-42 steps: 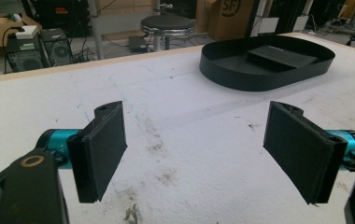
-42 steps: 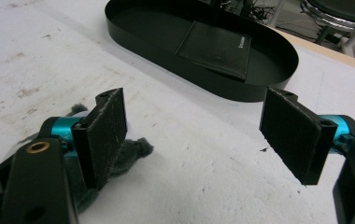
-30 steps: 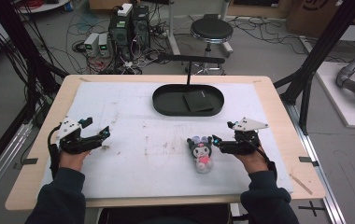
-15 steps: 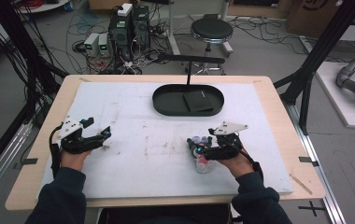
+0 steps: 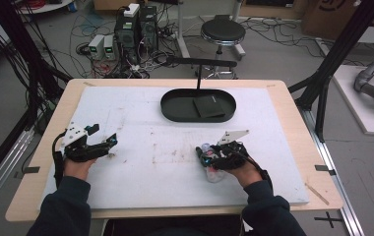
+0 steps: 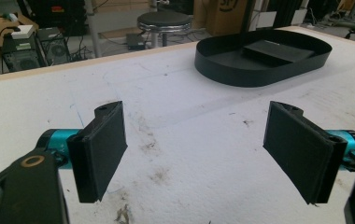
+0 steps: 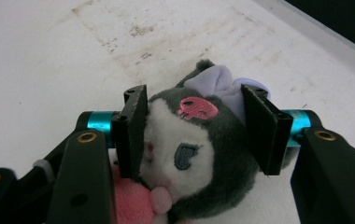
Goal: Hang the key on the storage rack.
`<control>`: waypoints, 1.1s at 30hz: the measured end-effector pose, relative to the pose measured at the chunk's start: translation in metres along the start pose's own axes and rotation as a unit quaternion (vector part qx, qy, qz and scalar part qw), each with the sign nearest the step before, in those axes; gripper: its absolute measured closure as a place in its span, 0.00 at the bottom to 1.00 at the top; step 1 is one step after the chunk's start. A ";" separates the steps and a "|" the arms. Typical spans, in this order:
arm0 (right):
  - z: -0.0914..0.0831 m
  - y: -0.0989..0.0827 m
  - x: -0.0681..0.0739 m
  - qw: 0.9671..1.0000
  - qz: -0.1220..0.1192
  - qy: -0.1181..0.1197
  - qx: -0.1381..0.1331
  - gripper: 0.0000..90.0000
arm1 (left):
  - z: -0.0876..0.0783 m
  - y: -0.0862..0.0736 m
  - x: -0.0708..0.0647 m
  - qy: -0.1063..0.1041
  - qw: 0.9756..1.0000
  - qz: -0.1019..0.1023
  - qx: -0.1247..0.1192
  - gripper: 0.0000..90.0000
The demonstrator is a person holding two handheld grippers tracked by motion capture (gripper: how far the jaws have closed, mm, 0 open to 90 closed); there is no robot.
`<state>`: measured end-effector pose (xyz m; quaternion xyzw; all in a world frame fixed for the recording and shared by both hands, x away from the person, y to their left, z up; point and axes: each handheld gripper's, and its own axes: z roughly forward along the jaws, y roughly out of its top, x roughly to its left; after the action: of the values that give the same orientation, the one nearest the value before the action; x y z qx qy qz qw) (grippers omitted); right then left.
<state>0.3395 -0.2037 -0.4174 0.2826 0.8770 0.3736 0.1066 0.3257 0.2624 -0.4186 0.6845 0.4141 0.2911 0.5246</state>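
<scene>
A: Where is the plush toy (image 7: 199,144)?

B: It lies on the white worktop (image 5: 140,118), near the front edge on the right side, with the right gripper (image 7: 199,133) set down over its head. In the right gripper view one of the fingers (image 7: 133,130) sits against the white cheek and the other against the dark grey side of the head, just under the lilac bow.

A: Gripped, then?

B: The fingers have just been closing with the head between them, and both pads now look pressed on the fur. From the high view the toy (image 5: 213,173) is mostly hidden under that gripper (image 5: 209,157) and the hand; only a pale pink bit shows below it.

A: How much of the toy is visible up close?

B: The face, one embroidered eye, a pink skull mark and the bow. The pink body is cut off at the bottom edge, behind the gripper's frame.

A: And the left gripper (image 5: 107,145)?

B: It rests low over the worktop at the left, its fingers (image 6: 102,149) wide apart with nothing between them, only stained white surface. Beyond them sits the black oval tray (image 6: 222,65) with a dark flat piece (image 6: 278,50) inside it; what that piece is I cannot make out.
</scene>
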 end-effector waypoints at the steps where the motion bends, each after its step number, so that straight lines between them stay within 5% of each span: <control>1: -0.001 0.001 -0.001 1.000 -0.017 0.002 0.000 0.52 | 0.000 0.000 0.000 0.000 1.000 0.000 -0.001 0.23; 3: -0.006 0.003 -0.001 0.998 -0.063 -0.009 0.008 0.52 | 0.000 0.000 0.001 0.002 1.000 -0.003 -0.002 0.23; 6: -0.019 0.004 -0.007 0.988 -0.147 -0.039 -0.007 0.52 | 0.000 -0.001 0.001 0.003 1.000 -0.003 -0.001 0.23; 13: -0.021 -0.004 -0.023 0.986 -0.163 -0.042 0.004 0.49 | 0.000 0.000 0.001 0.003 1.000 -0.002 -0.002 0.24; 17: -0.018 -0.004 -0.023 0.988 -0.114 -0.102 0.006 0.24 | 0.000 0.000 0.001 0.004 1.000 -0.002 -0.002 0.24; 19: -0.020 -0.004 -0.024 0.991 -0.065 -0.113 -0.008 0.23 | -0.001 0.000 0.001 0.004 1.000 -0.001 -0.001 0.24; 22: -0.026 -0.005 -0.023 0.992 -0.013 -0.128 -0.019 0.23 | -0.001 0.000 0.002 0.005 1.000 -0.002 -0.002 0.24; 29: -0.021 -0.005 -0.012 0.983 0.028 -0.179 0.018 0.23 | -0.001 0.000 0.002 0.004 1.000 -0.003 -0.004 0.24; 33: -0.008 -0.009 -0.013 0.982 0.038 -0.173 0.063 0.26 | -0.001 0.000 0.002 0.004 1.000 -0.003 -0.003 0.25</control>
<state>0.3434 -0.2207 -0.4187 0.3826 0.8557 0.2670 0.2241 0.3258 0.2649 -0.4178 0.6806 0.4179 0.2936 0.5254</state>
